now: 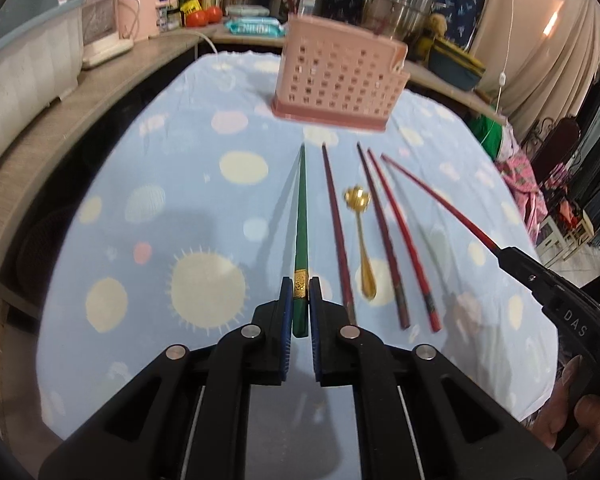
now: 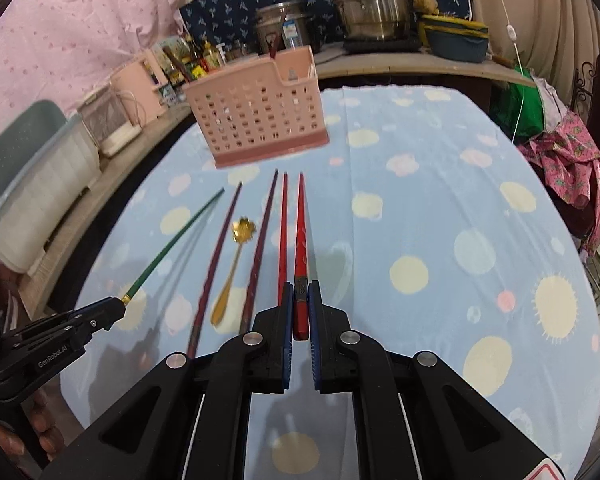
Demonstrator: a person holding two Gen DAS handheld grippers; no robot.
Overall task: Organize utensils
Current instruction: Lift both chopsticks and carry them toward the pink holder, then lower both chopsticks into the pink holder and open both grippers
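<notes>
My left gripper (image 1: 300, 286) is shut on the thick end of a green chopstick (image 1: 301, 216), lifted off the cloth and pointing toward the pink perforated utensil basket (image 1: 340, 76). My right gripper (image 2: 300, 290) is shut on a red chopstick (image 2: 301, 232), also raised; from the left wrist view it shows at the right as the red chopstick (image 1: 440, 200) in the right gripper (image 1: 504, 254). On the cloth lie a gold spoon (image 1: 362, 236) and three dark red chopsticks (image 1: 338, 232). The basket (image 2: 256, 116) stands at the far end of the table.
The table wears a light blue cloth with pale dots (image 1: 180, 208). A wooden counter (image 1: 60, 120) runs along the left and back with a grey tub, pink appliances, bottles and steel pots (image 2: 368, 4). Pink clothing (image 2: 568, 168) lies at the right.
</notes>
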